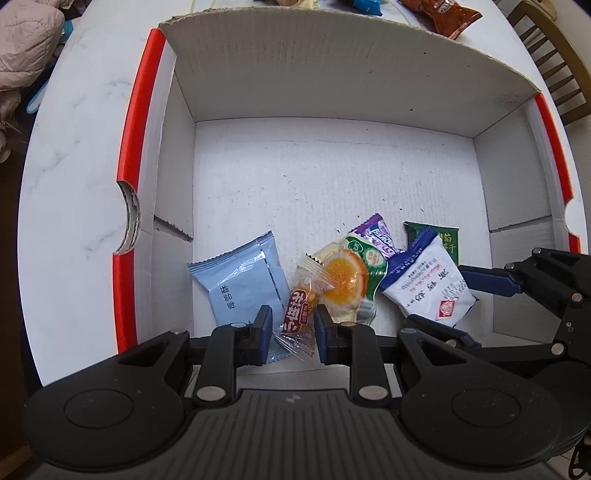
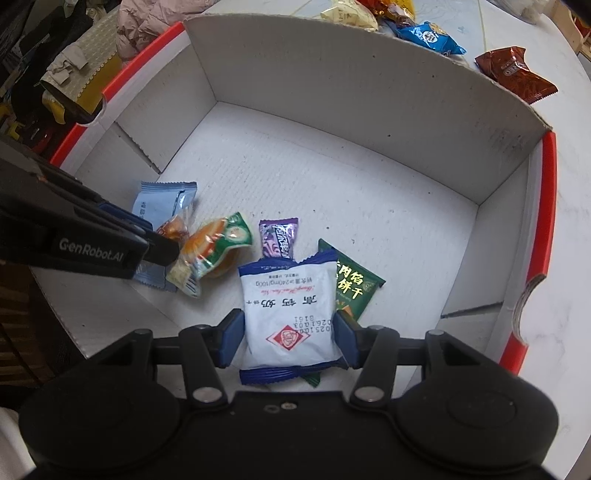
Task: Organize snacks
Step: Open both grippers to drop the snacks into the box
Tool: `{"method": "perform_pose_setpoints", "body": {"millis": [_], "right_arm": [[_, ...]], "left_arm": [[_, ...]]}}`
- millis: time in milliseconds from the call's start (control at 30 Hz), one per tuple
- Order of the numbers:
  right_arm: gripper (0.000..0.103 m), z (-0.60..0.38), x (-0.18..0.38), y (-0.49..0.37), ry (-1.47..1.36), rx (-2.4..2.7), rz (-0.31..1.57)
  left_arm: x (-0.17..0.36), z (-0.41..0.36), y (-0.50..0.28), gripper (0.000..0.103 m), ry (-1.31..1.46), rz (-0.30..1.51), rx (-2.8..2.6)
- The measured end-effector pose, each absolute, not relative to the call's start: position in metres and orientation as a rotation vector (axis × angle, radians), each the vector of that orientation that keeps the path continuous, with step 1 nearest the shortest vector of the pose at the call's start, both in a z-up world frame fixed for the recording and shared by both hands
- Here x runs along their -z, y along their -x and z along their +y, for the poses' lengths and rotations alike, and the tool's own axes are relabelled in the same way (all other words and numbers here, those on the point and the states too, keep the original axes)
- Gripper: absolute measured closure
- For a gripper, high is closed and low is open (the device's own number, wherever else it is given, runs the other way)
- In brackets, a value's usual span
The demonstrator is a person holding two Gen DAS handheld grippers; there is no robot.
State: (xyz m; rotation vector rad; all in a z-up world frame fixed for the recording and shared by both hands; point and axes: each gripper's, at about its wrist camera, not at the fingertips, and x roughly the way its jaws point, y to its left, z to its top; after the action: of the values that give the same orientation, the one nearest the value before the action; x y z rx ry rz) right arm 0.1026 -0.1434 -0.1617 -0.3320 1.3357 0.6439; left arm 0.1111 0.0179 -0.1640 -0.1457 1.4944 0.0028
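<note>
A white cardboard box [image 1: 332,81] with red rims sits on a marble table. My left gripper [image 1: 294,330] is shut on a small clear-wrapped candy with a red label [image 1: 297,314], low over the box floor. On that floor lie a light blue packet [image 1: 240,284], an orange-slice jelly packet [image 1: 345,280], a purple candy [image 1: 382,236] and a green packet [image 1: 443,236]. My right gripper [image 2: 290,341] is shut on a white packet with blue ends [image 2: 290,310], which rests over the green packet [image 2: 354,288]. The left gripper [image 2: 159,243] reaches in from the left of the right wrist view.
Beyond the box's far wall [image 2: 351,96], loose snacks lie on the table: a brown packet [image 2: 517,74], a blue packet [image 2: 430,37] and a yellow one [image 2: 347,13]. A wooden chair [image 1: 554,55] stands at the right. Pink quilted cloth [image 1: 26,40] lies at the left.
</note>
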Motion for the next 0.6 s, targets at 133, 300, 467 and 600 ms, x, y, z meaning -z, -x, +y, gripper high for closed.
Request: {"method": "perform_pose_setpoints", "body": {"millis": [133, 300, 467, 600], "right_arm": [[0.05, -0.149, 0.15, -0.103, 0.306, -0.653, 1.324], [0.042, -0.155, 0.134, -0.102, 0.263, -0.66, 1.296], [0.041, -0.157, 0.118, -0.102, 0.227, -0.669, 1.266], [0.04, -0.158, 0.101, -0.101, 0.213, -0.682, 1.235]], "left_arm": [[0.159, 0.024, -0.109, 0.078, 0.157, 1.485, 0.003], [0.144, 0.026, -0.104, 0.074, 0.15, 1.448, 0.043], [0.135, 0.027, -0.102, 0.072, 0.151, 1.43, 0.06], [0.123, 0.027, -0.098, 0.068, 0.153, 1.404, 0.082]]}}
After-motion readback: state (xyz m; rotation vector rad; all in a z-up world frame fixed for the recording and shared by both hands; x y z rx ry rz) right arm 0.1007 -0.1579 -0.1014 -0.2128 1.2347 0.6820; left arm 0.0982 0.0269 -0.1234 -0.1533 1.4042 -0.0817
